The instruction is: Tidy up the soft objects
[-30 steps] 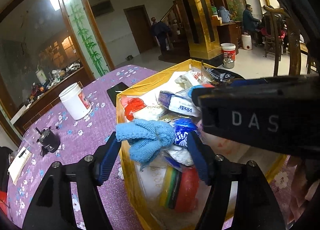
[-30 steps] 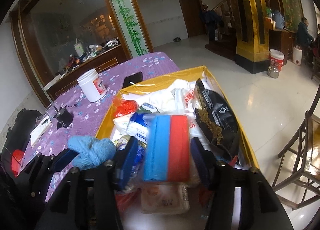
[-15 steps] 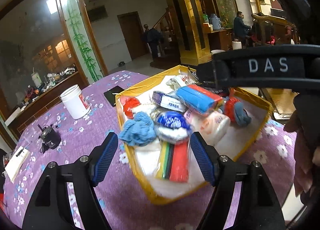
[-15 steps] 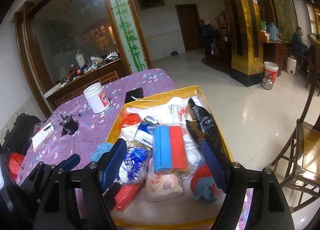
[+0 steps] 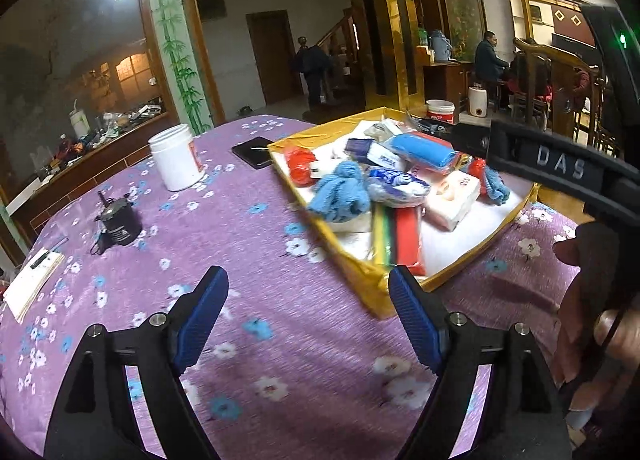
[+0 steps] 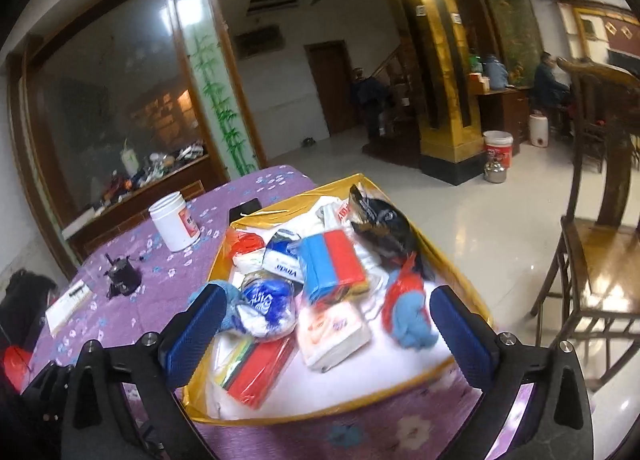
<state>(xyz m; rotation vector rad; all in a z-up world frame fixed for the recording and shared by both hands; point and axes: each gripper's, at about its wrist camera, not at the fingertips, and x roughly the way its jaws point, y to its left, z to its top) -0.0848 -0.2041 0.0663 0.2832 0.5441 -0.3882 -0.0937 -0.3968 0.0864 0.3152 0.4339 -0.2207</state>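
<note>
A gold tray with a white lining sits on the purple flowered tablecloth and holds several soft things. Among them are a blue knit cloth, a blue-and-red sponge pack, a pink tissue pack, a red, yellow and green pack and a black bag. My left gripper hovers over bare cloth beside the tray's near corner, its jaws opening with nothing between them. My right gripper stands back at the tray's near rim, jaws opening wide, its pads touching nothing.
Left of the tray stand a white jar, a black phone, a small black device and a notepad. A wooden chair stands right of the table's edge. People are far off in the room.
The left gripper let go of the blue knit cloth and the right let go of the blue-and-red sponge pack. Both now lie in the tray. Both grippers drew back and spread wider.
</note>
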